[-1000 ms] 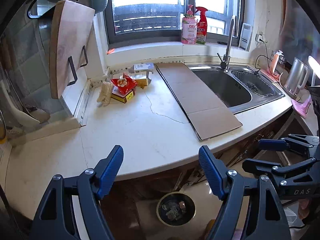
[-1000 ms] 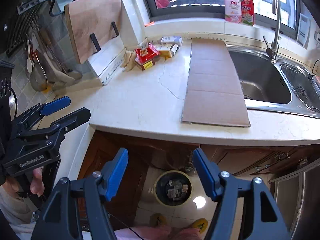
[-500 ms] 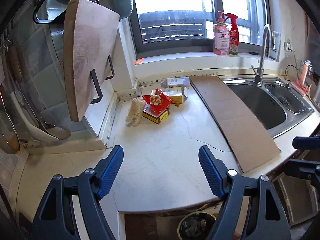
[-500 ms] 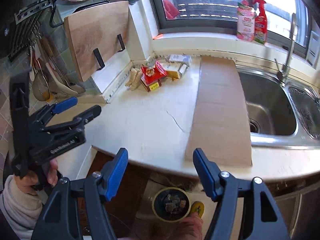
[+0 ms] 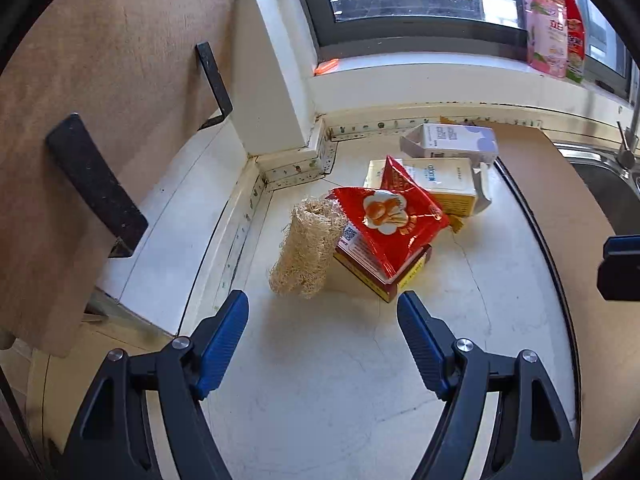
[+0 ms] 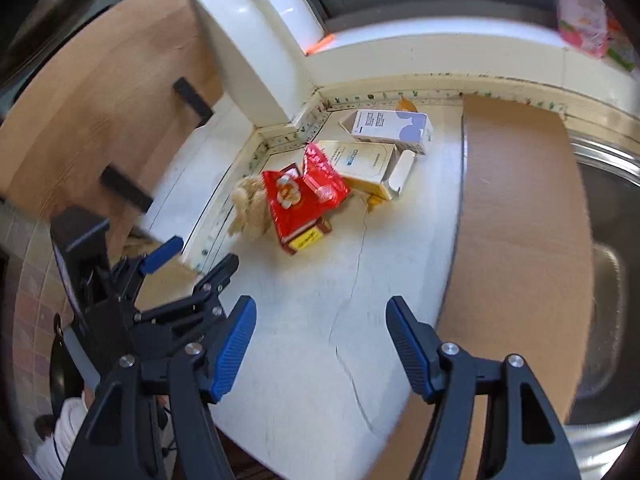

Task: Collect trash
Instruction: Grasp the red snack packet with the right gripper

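Observation:
A pile of trash lies in the counter's back corner: a red snack wrapper (image 5: pixel 390 224) (image 6: pixel 304 196) on a red box (image 5: pixel 380 276), a cream carton (image 5: pixel 440 184) (image 6: pixel 368 168) and a white carton (image 5: pixel 452 142) (image 6: pixel 388 126) behind. A loofah (image 5: pixel 306 250) (image 6: pixel 250 208) leans against the red box. My left gripper (image 5: pixel 322 340) (image 6: pixel 196 258) hangs open just short of the loofah and the red box, nothing between its fingers. My right gripper (image 6: pixel 322 340) is open and empty too, farther back over the counter, to the right of the left one.
A long cardboard sheet (image 6: pixel 520 220) (image 5: pixel 560 200) lies on the counter right of the pile, overlapping the steel sink (image 6: pixel 608 240). A wooden cutting board (image 5: pixel 100 100) hangs close on the left. Cleaning bottles (image 5: pixel 556 28) stand on the windowsill. A sleeve shows at bottom left (image 6: pixel 64 432).
Both grippers have moved forward from beyond the counter's edge to over the counter, toward the corner pile. The floor bin has dropped out of view. The jaws have kept their width.

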The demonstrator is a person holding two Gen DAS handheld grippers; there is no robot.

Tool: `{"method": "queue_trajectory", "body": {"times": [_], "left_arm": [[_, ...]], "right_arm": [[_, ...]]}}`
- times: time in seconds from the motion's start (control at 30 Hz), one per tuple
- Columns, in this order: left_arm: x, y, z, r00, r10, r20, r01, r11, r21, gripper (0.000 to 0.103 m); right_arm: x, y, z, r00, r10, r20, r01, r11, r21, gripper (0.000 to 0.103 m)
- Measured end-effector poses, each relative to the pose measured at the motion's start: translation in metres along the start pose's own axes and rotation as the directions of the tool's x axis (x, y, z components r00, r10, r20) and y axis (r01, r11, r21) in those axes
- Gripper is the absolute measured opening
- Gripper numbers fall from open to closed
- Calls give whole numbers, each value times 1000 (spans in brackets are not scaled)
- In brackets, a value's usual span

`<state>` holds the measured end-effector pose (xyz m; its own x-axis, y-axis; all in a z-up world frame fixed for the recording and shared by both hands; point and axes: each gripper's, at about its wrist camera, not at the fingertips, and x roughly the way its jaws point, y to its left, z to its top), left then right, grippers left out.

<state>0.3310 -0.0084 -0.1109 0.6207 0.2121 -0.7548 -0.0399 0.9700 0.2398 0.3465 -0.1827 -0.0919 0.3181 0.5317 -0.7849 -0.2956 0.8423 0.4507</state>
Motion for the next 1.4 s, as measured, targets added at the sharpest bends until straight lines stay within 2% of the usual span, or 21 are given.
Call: {"method": "queue_trajectory", "body": {"times": [0.17, 0.33, 0.63, 0.9, 0.93, 0.97, 1.0, 1.03, 1.07, 1.1, 1.2, 1.23, 1.27, 1.3, 1.4], "left_arm": [[31, 1, 9, 998, 45, -36, -45, 999, 7, 76], [53, 4, 14, 996, 42, -72, -42, 999, 1, 76], [82, 9, 21, 993, 22, -115, -21, 1000, 12, 76], [107, 8, 25, 986, -11, -165, 11, 1000, -2, 76], [109, 8, 26, 986, -13, -166, 13, 1000, -2, 76], [110, 8, 26, 986, -16, -166, 16, 1000, -2, 76], [112, 8, 27, 986, -17, -167, 18, 1000, 0, 73], [113, 8, 28, 986, -20, -165, 20, 1000, 1, 66], [114, 8, 28, 986, -28, -167, 28, 1000, -2, 61], [116, 9, 29, 984, -41, -173, 39, 999, -10, 50], [119, 10, 30, 976, -117, -186, 108, 993, -55, 30], [119, 8, 30, 973, -136, -187, 127, 990, -58, 18], [117, 4, 29, 971, -147, -187, 139, 989, -55, 12], [117, 1, 30, 969, -160, -186, 153, 987, -51, 8], [108, -10, 28, 966, -198, -166, 193, 980, -48, 4]], "right_arm": [[51, -13, 41, 996, 67, -53, -63, 995, 76, 68], [88, -15, 60, 984, 150, -91, -136, 980, 146, 68], [125, -16, 78, 974, 205, -100, -185, 966, 178, 68], [143, -18, 88, 979, 191, -72, -177, 970, 166, 68], [146, -20, 87, 978, 197, -68, -183, 967, 177, 67], [147, -22, 86, 977, 207, -58, -193, 963, 189, 58], [147, -24, 85, 974, 219, -52, -205, 959, 194, 47], [147, -24, 85, 976, 210, -52, -197, 962, 188, 41], [148, -25, 84, 978, 202, -54, -189, 966, 178, 28], [149, -26, 83, 978, 200, -60, -187, 967, 172, 18], [145, -29, 75, 976, 205, -67, -193, 968, 158, 14], [142, -29, 73, 977, 201, -67, -190, 970, 148, 10], [139, -29, 70, 978, 196, -67, -186, 973, 136, 6], [136, -30, 66, 978, 196, -69, -186, 974, 127, 6], [121, -35, 56, 979, 193, -60, -186, 976, 115, 3]]}}
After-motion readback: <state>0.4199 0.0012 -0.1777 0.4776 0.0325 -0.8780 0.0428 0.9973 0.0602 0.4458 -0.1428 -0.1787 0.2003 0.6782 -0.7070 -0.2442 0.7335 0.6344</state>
